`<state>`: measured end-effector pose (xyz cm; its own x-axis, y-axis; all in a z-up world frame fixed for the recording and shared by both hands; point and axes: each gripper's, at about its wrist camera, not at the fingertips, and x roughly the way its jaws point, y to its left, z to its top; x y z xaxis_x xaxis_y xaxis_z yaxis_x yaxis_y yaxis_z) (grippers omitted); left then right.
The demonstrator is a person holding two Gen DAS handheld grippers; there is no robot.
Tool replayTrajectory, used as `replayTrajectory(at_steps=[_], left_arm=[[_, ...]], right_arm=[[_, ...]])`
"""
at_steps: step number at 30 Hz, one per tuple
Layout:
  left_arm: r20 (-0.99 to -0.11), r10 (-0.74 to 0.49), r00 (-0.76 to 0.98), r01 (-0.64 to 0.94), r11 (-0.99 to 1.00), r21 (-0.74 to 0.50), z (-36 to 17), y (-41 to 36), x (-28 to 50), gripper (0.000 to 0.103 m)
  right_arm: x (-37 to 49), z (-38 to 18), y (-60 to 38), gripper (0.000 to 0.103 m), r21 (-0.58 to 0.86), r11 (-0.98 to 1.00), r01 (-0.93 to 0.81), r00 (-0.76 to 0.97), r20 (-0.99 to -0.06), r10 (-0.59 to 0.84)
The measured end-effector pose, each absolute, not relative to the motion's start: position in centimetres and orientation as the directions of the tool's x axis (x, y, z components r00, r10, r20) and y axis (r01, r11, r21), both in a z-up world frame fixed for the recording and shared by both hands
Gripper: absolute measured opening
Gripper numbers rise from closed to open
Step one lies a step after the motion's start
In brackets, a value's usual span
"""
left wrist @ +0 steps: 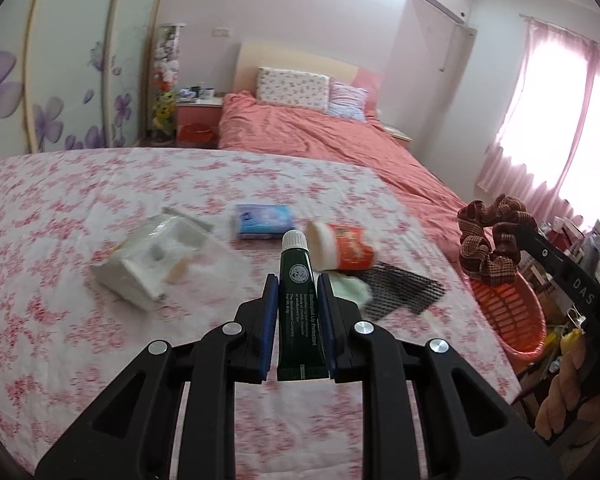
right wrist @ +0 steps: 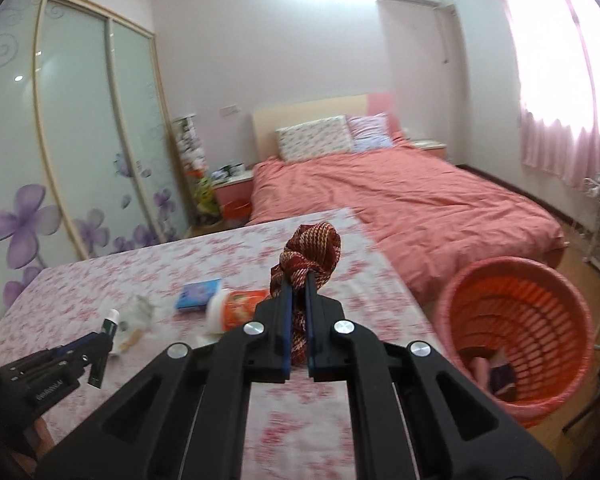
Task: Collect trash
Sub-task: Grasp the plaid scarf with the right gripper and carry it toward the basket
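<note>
The likeliest slip here is at the round orange plastic lattice basket point(right wrist: 516, 340), which stands on the floor just off the corner of the table covered in a pink-flowered cloth point(right wrist: 100, 280): the brown-and-cream woven fabric scrunchie point(right wrist: 312, 256) is soft and bunched, so it could cling to a blue pad when let go, or drop onto the basket's rim and fall outside if released too early. The right gripper point(right wrist: 298, 280) is clamped on that scrunchie, most of the fabric bulging past the fingertips, and in the left wrist view it hangs just above the basket's near edge. The left gripper point(left wrist: 298, 284) is closed on a dark green lip-balm tube with a white cap point(left wrist: 298, 280) (held lengthwise, cap forward), above the table; gripped along its smooth sides, the tube might slide out. Other litter lies on the cloth beyond it.
</note>
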<state>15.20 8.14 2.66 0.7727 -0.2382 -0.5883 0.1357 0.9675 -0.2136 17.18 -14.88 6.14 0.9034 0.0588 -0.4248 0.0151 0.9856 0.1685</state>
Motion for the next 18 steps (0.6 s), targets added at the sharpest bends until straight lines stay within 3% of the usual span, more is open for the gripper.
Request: replayTrajectory(at_steps=[18], left_arm=[[-0.558,-0.432,0.709,0.369,0.901,-0.228,3.5,-3.2,15.7,0.020]], right_arm=[[13.5,4.3,-26.2,0.006,0.197,0.937,0.288,0.896,-0.400,-0.192]])
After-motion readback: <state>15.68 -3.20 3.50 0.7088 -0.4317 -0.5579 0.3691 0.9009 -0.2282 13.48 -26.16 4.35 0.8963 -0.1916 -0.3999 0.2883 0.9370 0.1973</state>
